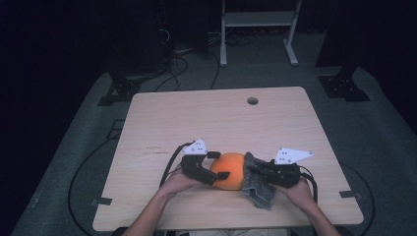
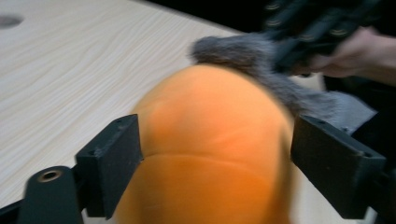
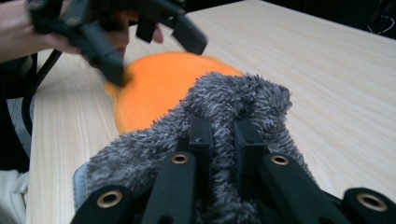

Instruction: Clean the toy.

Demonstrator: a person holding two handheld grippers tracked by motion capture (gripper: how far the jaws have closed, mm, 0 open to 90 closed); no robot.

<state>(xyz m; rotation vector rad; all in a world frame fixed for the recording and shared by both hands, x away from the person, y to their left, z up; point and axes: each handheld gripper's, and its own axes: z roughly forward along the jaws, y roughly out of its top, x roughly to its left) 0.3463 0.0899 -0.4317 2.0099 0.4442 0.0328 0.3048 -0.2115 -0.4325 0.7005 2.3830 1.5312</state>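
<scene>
Orange ball (image 1: 230, 170) on worktop (image 1: 221, 118) near edge, between left gripper (image 1: 217, 165) jaws, wide, not clamping; right gripper (image 1: 252, 168) pinching grey cloth (image 1: 257, 189) against it. Best re-clamp before wiping, light strokes

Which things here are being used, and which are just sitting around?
Being used:
- orange ball, between the left hand-held gripper's jaws
- grey cloth, pinched by the right hand-held gripper, touching the ball

Just sitting around:
- white stand
- floor cables
</scene>
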